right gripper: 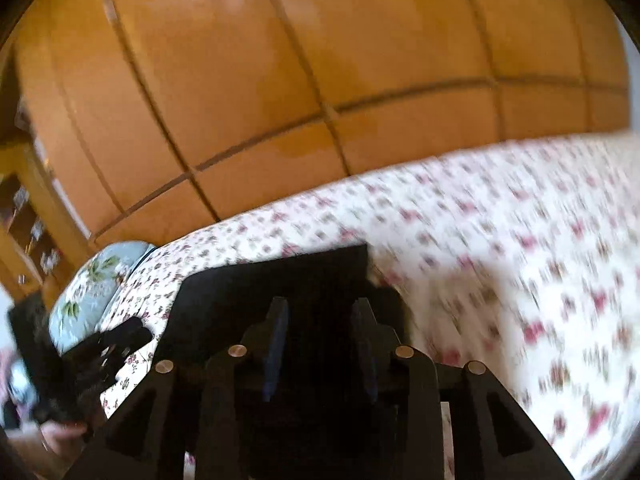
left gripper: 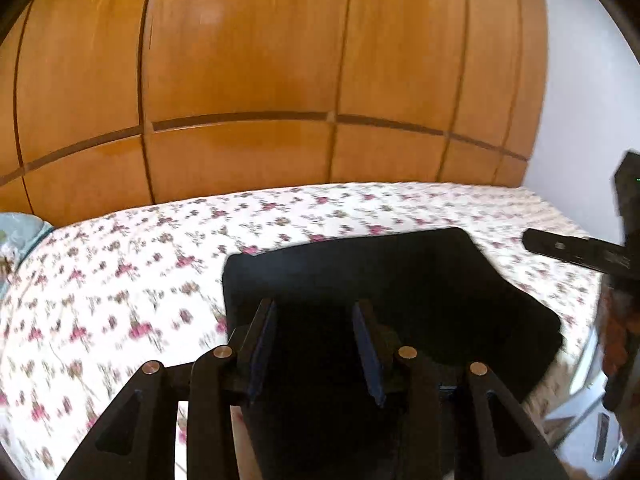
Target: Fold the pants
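The black pants (left gripper: 400,300) lie folded into a compact rectangle on the floral bedsheet (left gripper: 120,280). My left gripper (left gripper: 316,308) is open and empty, its fingers held just above the near part of the pants. My right gripper (right gripper: 320,308) is open and empty, over the near edge of the pants (right gripper: 280,280). The right gripper also shows at the right edge of the left wrist view (left gripper: 580,252). The left gripper shows at the left of the right wrist view (right gripper: 100,352). Both views are motion-blurred.
A wooden wardrobe (left gripper: 280,80) stands behind the bed. A pale blue floral pillow (right gripper: 92,284) lies at the bed's left end. A white wall (left gripper: 580,100) is at the right. Wooden shelves (right gripper: 24,220) stand at the far left.
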### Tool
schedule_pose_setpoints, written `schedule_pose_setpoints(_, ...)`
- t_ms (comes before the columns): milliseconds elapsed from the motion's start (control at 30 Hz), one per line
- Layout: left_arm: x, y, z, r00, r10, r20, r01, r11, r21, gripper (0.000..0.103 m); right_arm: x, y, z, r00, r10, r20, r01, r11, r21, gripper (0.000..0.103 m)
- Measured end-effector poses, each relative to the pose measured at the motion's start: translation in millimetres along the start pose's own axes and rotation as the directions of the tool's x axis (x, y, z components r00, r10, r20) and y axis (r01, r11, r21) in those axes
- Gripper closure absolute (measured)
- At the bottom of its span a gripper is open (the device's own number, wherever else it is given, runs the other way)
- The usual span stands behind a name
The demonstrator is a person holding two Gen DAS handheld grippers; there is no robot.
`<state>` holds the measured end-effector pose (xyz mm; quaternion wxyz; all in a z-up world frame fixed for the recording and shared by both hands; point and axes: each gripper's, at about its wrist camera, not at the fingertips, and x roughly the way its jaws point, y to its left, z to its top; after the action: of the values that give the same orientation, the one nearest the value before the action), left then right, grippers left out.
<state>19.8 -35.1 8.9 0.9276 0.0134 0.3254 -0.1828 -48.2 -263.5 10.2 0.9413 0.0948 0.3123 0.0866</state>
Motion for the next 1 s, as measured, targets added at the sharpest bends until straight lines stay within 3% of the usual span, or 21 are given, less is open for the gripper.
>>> schedule_pose_setpoints(133,45,-1,12,0.987,0.056,-0.148,-0.056,0.998,0.002,0.063,51,33,10,0.990,-0.043,-0.132,0.022,0.987,-0.159,0.068)
schedule_pose_setpoints(267,69,-3,12,0.979,0.114,-0.170,-0.112,0.993,0.022,0.062,85,27,-3,0.965,-0.172,-0.198,0.116,0.957,-0.267,0.068)
schedule_pose_setpoints(333,79,-6,7,0.973,0.129,-0.189,-0.123,0.992,0.042,0.062,97,12,-8,0.960,-0.173,-0.221,0.121,0.965,-0.231,0.073)
schedule_pose_setpoints(400,89,-5,6,0.970,0.137,-0.200,-0.130,0.990,0.047,0.061,103,-3,-9,0.968,-0.138,-0.208,0.107,0.982,-0.157,0.076)
schedule_pose_setpoints(533,102,-3,6,0.965,0.144,-0.220,-0.138,0.990,0.041,0.061,110,-24,-10,0.978,-0.124,-0.165,0.116,0.992,-0.055,0.097)
schedule_pose_setpoints(600,104,-2,6,0.965,0.144,-0.219,-0.137,0.990,0.045,0.061,114,-34,-11,0.984,-0.085,-0.155,0.090,0.996,0.021,0.101)
schedule_pose_setpoints(1000,89,0,-2,0.974,0.132,-0.182,-0.130,0.991,0.025,0.061,101,-27,-19,0.991,-0.095,-0.096,0.094,0.995,-0.019,0.101)
